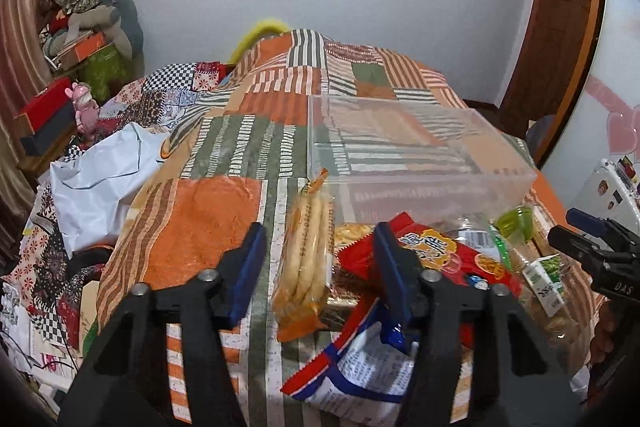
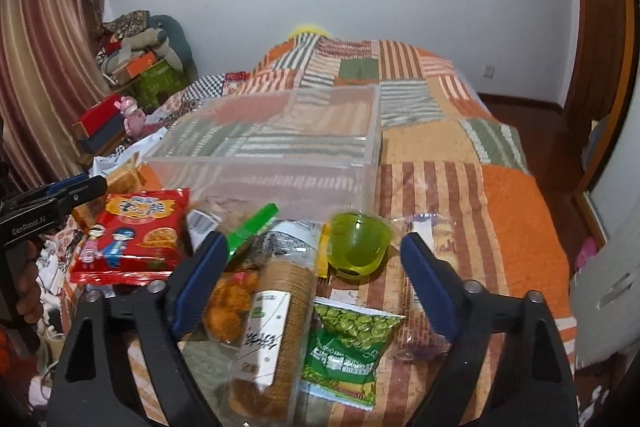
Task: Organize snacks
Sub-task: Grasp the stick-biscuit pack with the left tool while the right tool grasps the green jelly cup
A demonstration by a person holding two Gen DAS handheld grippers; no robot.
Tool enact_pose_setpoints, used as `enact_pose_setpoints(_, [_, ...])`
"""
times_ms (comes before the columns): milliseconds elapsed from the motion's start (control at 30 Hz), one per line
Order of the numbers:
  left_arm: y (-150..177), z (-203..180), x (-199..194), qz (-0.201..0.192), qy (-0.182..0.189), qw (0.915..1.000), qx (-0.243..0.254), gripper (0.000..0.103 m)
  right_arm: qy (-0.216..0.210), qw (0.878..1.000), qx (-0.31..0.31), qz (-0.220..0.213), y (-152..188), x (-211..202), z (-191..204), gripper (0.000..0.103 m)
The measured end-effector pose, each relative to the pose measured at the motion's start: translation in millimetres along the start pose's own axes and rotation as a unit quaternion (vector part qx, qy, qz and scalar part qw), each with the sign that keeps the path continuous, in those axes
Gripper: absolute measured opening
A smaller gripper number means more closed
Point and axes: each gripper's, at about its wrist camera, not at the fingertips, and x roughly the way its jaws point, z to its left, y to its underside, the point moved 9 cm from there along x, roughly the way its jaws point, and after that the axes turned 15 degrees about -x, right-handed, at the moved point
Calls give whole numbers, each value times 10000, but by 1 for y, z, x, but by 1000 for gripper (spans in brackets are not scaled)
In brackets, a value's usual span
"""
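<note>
A heap of snack packs lies on the patchwork bedspread in front of a clear plastic box. My left gripper is open around a clear pack of long rice crackers, and its pads stand off the pack on both sides. A red snack bag lies beside its right finger, and a blue and white bag lies under it. My right gripper is open over a roll of brown biscuits, a green pea packet and a green jelly cup.
White crumpled paper and clutter lie off the bed's left side. Boxes and a pink toy stand by the striped curtain. A wooden door frame rises at the right. A hand holds the left gripper.
</note>
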Motion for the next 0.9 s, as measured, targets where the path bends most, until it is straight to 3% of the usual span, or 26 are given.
enact_pose_setpoints(133, [-1,0,7,-46,-117,9998,155,41,-145,9996,237,102,3,9,-5,79])
enact_pose_setpoints(367, [0,7,23,136,-166,9998,56,40,-356,9977,468,347,9,23,-9,65])
enact_pose_setpoints(567, [4,15,37,268,-197,9994,-4,38,-473,9950,708,521,17,33,-13,59])
enact_pose_setpoints(633, [7,16,42,331,-223,9992,1,31,-491,9940,791,578,18,35,-13,58])
enact_pose_setpoints(900, [10,15,44,195,-244,9995,108,24,-298,9947,694,701,16,40,-14,57])
